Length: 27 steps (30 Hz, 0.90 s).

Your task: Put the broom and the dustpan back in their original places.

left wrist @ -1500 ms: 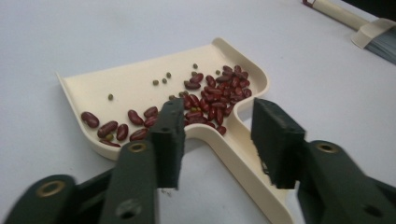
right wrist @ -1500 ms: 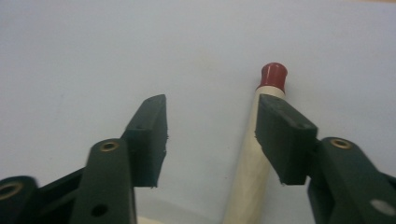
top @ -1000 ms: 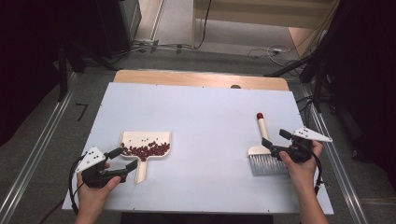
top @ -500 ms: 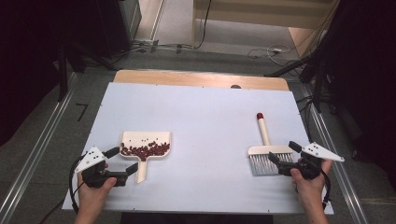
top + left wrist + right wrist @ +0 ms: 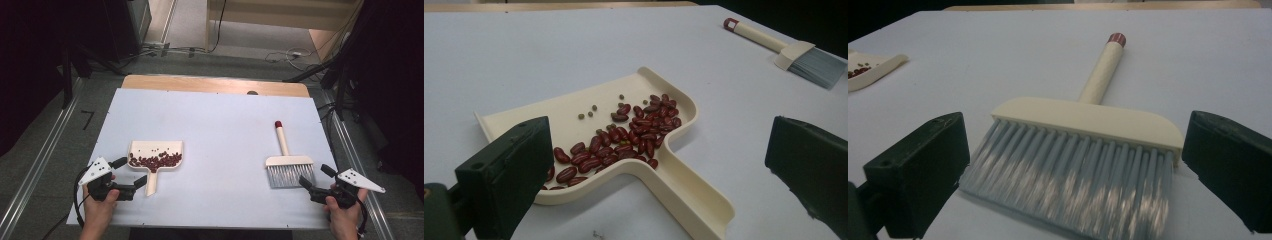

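Grey floor (image 5: 240,42) (cables (image 5: 285,54) trailing) beyond the white table (image 5: 225,125).

One dustpan (image 5: 156,159), one brush (image 5: 287,162) and two grippers are counted; the red beans (image 5: 624,140) are too numerous to count, plus several small green ones.

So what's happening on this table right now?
A person holds a tool in each hand over a white table, and neither grips anything. The left tool sits open by the handle of a cream plastic dustpan holding red kidney beans and a few small green ones. The right tool is open just short of the grey bristles of a cream hand brush lying flat on the table, its red-capped handle pointing away from the person.
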Tool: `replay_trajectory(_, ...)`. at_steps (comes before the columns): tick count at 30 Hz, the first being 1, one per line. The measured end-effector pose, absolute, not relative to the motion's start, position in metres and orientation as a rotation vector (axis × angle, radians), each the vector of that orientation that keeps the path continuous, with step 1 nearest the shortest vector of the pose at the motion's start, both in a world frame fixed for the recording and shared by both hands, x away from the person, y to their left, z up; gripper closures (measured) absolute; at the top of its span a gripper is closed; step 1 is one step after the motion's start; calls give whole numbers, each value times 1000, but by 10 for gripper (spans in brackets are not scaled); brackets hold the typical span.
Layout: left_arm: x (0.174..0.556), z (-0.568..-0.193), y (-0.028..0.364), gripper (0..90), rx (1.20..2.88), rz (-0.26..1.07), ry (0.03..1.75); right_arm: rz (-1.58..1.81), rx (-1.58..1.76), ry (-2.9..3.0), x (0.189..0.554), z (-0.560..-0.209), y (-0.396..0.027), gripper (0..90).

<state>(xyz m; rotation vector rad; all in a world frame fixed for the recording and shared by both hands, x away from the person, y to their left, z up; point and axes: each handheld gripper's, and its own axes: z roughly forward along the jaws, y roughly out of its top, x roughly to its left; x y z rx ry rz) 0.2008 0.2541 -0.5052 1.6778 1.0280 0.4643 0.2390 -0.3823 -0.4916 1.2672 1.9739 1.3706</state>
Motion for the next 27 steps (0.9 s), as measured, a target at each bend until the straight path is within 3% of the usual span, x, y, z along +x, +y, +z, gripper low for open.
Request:
replay_trajectory(9, 202, -508, 261, 0, 1656, 465, 1011, 1367, 1287, 1951, 236, -500, -400, 0)
replay_trajectory(27, 203, -512, 256, 0, 1676, 464, 1020, 1365, 1305, 1968, 240, -507, -398, 0)
